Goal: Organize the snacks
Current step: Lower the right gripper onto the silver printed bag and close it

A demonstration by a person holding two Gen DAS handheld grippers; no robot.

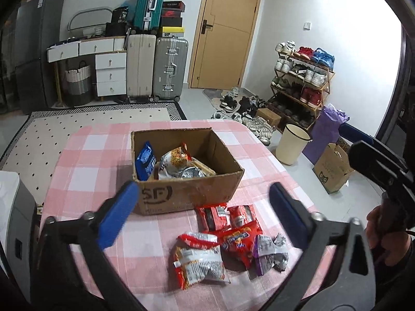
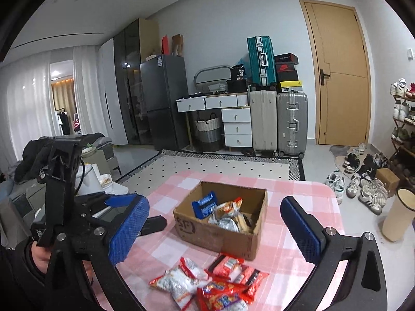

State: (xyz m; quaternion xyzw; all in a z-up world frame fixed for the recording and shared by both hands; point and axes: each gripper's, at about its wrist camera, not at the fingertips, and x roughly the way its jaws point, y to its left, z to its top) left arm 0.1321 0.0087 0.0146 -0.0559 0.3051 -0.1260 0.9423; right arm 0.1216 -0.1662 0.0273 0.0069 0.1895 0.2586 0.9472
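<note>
An open cardboard box (image 1: 192,190) stands on the pink checked tablecloth (image 1: 85,155) and holds a blue snack packet (image 1: 145,160) and several other packets. It also shows in the right wrist view (image 2: 220,238). In front of the box lies a loose heap of snacks: a red-and-white packet (image 1: 199,259), red packets (image 1: 223,216) and a purple-edged silver packet (image 1: 269,254). The heap also shows in the right wrist view (image 2: 207,282). My left gripper (image 1: 205,207) is open and empty above the heap. My right gripper (image 2: 215,228) is open and empty, above the table's near edge.
Suitcases (image 1: 155,64), a white drawer unit (image 1: 110,73) and a door (image 1: 228,28) line the far wall. A shoe rack (image 1: 301,83), a cream bin (image 1: 291,143) and a paper bag (image 1: 333,168) stand right of the table. A spotted rug (image 1: 85,121) lies beyond it.
</note>
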